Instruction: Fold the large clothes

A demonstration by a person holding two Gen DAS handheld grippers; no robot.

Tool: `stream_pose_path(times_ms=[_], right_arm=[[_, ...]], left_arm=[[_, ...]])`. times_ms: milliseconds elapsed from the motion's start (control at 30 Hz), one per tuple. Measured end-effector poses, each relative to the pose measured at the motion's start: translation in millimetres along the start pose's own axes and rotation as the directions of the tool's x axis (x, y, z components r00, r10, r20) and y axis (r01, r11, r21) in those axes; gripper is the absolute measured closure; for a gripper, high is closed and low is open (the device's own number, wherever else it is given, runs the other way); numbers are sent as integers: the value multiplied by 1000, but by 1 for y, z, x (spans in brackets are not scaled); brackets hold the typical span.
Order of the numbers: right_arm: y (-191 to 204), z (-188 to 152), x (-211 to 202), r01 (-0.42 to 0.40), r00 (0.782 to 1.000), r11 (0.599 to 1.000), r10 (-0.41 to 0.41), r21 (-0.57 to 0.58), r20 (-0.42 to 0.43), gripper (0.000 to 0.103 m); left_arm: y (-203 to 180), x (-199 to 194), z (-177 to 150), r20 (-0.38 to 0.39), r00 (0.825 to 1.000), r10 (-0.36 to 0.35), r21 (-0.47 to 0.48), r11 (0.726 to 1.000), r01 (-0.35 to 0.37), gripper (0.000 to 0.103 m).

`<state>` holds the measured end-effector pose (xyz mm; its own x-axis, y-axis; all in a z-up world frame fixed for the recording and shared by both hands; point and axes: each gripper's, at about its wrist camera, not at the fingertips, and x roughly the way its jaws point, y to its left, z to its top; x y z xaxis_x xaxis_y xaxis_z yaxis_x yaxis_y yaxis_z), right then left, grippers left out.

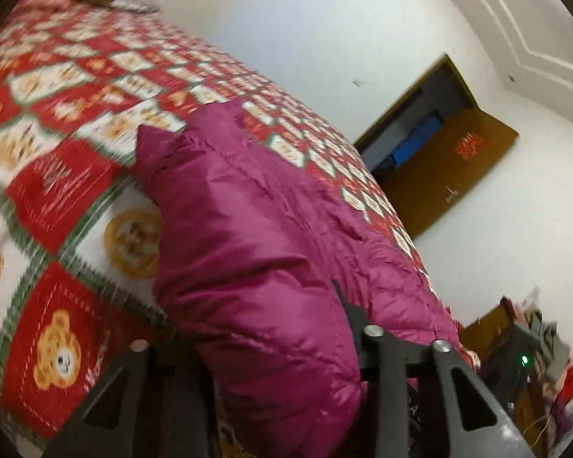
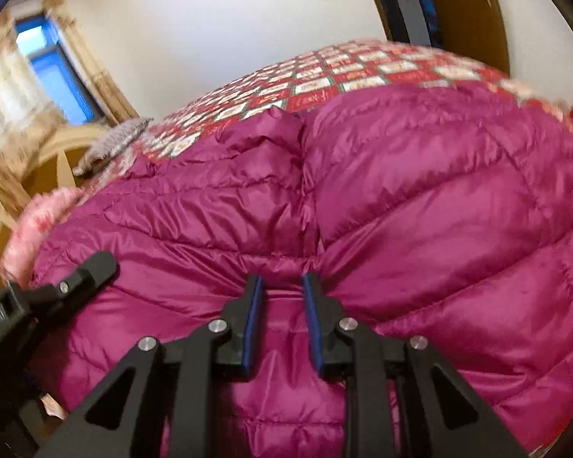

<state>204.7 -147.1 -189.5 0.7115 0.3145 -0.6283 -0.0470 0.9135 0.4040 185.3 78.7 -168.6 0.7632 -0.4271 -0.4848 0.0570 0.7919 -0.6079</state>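
view: left wrist | jacket [image 1: 256, 236]: magenta, puffy, bulging up between the jaws of the left gripper [image 1: 271, 347], fabric hiding the fingertips | bed [image 1: 57, 175]: red and white teddy-bear quilt under jacket | background: white wall, brown door [image 1: 450, 168] open | blur: heavy

- Bed [image 1: 76, 87]: covered across its whole visible top by a quilt [image 1: 57, 187] in red and white squares with green borders; teddy-bear motifs [image 1: 59, 351] show in several squares.
- Magenta padded jacket [image 2: 420, 198]: lies directly on the quilt, puffed up and creased, filling the near part of the bed; stitched channels run across it.
- Grey-brown cushion [image 2: 112, 143]: rests at the far end of the bed, by the wooden headboard [image 2: 53, 168].
- Pink fluffy fabric [image 2: 38, 217]: lies on the bed beside the jacket's edge, near the headboard; blurred, kind not determinable.
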Motion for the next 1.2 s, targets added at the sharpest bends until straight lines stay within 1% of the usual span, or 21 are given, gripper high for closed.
stream_pose_path(times_ms=[33, 100, 200, 267, 333, 367, 400, 433, 467, 533, 600, 633, 667, 700, 767, 900, 933, 1000, 1033, 1100, 1200], right_arm=[[-3, 0, 0, -16, 1000, 999, 16, 29, -6, 78], [-6, 0, -1, -54, 998, 995, 55, 84, -15, 78], [-4, -3, -2, -96, 995, 986, 100, 134, -29, 78], [1, -6, -2, -125, 990, 978, 134, 165, -43, 78], [13, -11, 1, -175, 980, 966, 189, 191, -63, 78], [20, -13, 4, -201, 973, 959, 219, 198, -73, 78], [31, -16, 9, -241, 960, 949, 264, 204, -92, 78], [39, -17, 12, -267, 950, 942, 293, 202, -108, 78], [46, -18, 16, -290, 940, 937, 317, 194, -128, 79], [54, -13, 20, -332, 918, 929, 358, 164, -170, 79], [46, -7, 11, -364, 908, 916, 390, 171, -156, 78], [40, -1, 2, -369, 911, 914, 391, 167, -130, 78], [31, 5, -12, -355, 924, 923, 371, 149, -93, 78], [24, 10, -23, -342, 933, 930, 353, 138, -66, 77], [5, 20, -43, -307, 950, 943, 311, 131, -16, 75], [-39, 28, -73, -184, 983, 972, 180, 149, 36, 75], [-48, 28, -78, -164, 986, 974, 159, 158, 48, 75], [-65, 26, -87, -135, 990, 972, 125, 191, 64, 75], [-72, 25, -89, -128, 991, 969, 116, 210, 70, 75], [-80, 20, -92, -123, 991, 963, 107, 239, 78, 75], [-81, 17, -88, -113, 992, 962, 97, 250, 77, 75]], left_arm=[[-3, -1, 2, -1, 1000, -8, 13, 1000, 8, 74], [-11, -3, 7, -3, 1000, -25, 51, 998, 25, 76], [-25, -10, 16, -3, 999, -53, 113, 992, 53, 78], [-33, -18, 21, -2, 998, -63, 173, 983, 62, 78], [-38, -27, 27, -2, 998, -69, 234, 970, 67, 78], [-42, -34, 30, 2, 998, -66, 280, 958, 63, 78], [-46, -37, 31, 6, 998, -56, 320, 946, 51, 78], [-50, -40, 31, 12, 999, -38, 365, 931, 31, 78], [-55, -42, 30, 27, 1000, -1, 429, 903, -11, 78], [-60, -44, 26, 42, 998, 36, 491, 869, -52, 78], [-65, -46, 25, 48, 998, 38, 533, 844, -57, 78], [-69, -46, 23, 53, 998, 41, 553, 831, -64, 78], [-75, -46, 19, 58, 997, 46, 578, 813, -71, 78], [-81, -43, 14, 62, 997, 49, 608, 791, -76, 78], [-93, -40, 4, 66, 997, 50, 650, 755, -81, 78], [-115, -27, -17, 62, 996, 59, 735, 673, -85, 78], [-118, -24, -22, 59, 996, 61, 752, 654, -85, 78], [-126, -17, -33, 53, 996, 72, 789, 609, -86, 78], [-130, -13, -38, 48, 995, 82, 802, 591, -87, 78], [-138, -5, -48, 27, 994, 104, 822, 563, -82, 78], [-142, 7, -56, 10, 990, 138, 840, 536, -83, 78]])
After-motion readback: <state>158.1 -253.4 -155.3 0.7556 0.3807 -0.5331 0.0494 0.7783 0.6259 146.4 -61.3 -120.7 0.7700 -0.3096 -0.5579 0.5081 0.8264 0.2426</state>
